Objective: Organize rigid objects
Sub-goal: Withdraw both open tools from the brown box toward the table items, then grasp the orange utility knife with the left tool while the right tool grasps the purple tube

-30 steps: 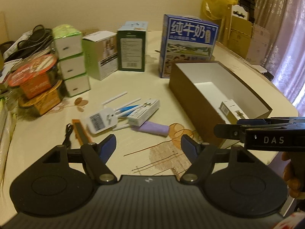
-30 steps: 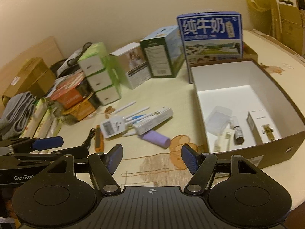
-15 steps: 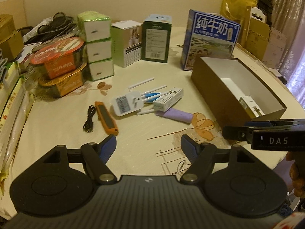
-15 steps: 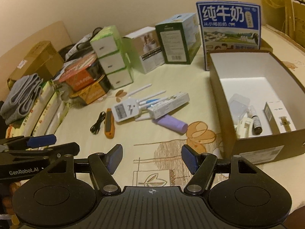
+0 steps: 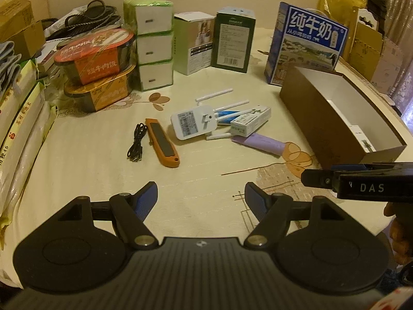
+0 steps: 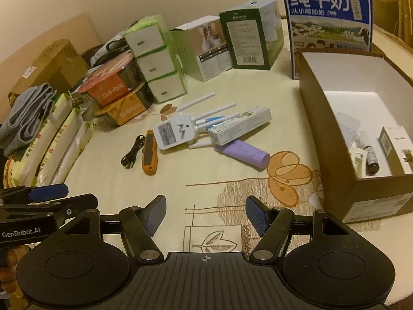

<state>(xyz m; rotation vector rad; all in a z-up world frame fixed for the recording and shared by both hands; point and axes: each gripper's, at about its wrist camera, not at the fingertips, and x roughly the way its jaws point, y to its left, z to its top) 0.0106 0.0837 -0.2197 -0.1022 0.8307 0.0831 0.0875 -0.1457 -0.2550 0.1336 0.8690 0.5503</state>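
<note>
Loose items lie mid-table: a white plug-in router with antennas, a small white carton, a purple tube, an orange utility knife and a black cable. An open brown box at the right holds a white carton, a small dark bottle and other small items. My left gripper and right gripper are both open and empty, hovering over the near tablecloth, well short of the items.
Along the back stand a blue milk carton, a dark green box, a white-green box, stacked green-white boxes and two food tubs. Packets line the left edge. The right gripper also shows at the right of the left wrist view.
Both grippers have drawn back and shifted left from the brown box, so more of the table and left clutter shows. Both stay open and empty. Objects have not moved.
</note>
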